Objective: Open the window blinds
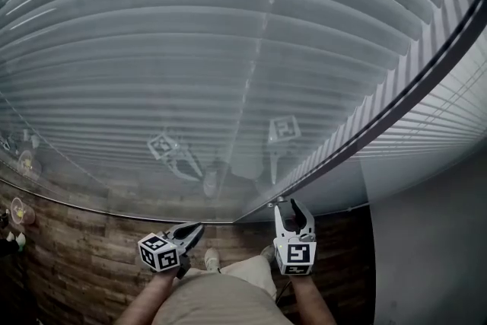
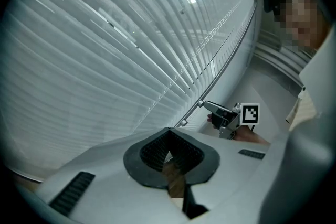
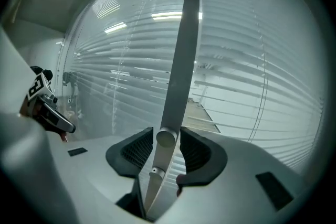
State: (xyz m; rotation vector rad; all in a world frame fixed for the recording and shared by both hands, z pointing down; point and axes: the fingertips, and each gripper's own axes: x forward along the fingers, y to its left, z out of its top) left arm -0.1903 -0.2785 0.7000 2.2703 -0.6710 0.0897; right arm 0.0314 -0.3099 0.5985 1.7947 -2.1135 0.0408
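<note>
The window blinds (image 1: pixel 228 49) fill the far wall, slats nearly flat. Their tilt wand (image 3: pixel 181 60) hangs between the right claw's (image 3: pixel 169 136) pads, which stand slightly apart and are not clamping it. The left claw (image 2: pixel 168 136) is closed and empty, near the floor. Black-and-white square markers cover each cube (image 1: pixel 295 256).

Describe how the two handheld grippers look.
The left gripper and right gripper both have smooth white bodies, dark grey ribbed pads and a white cube carrying black square markers. No cables or sleeves show.
</note>
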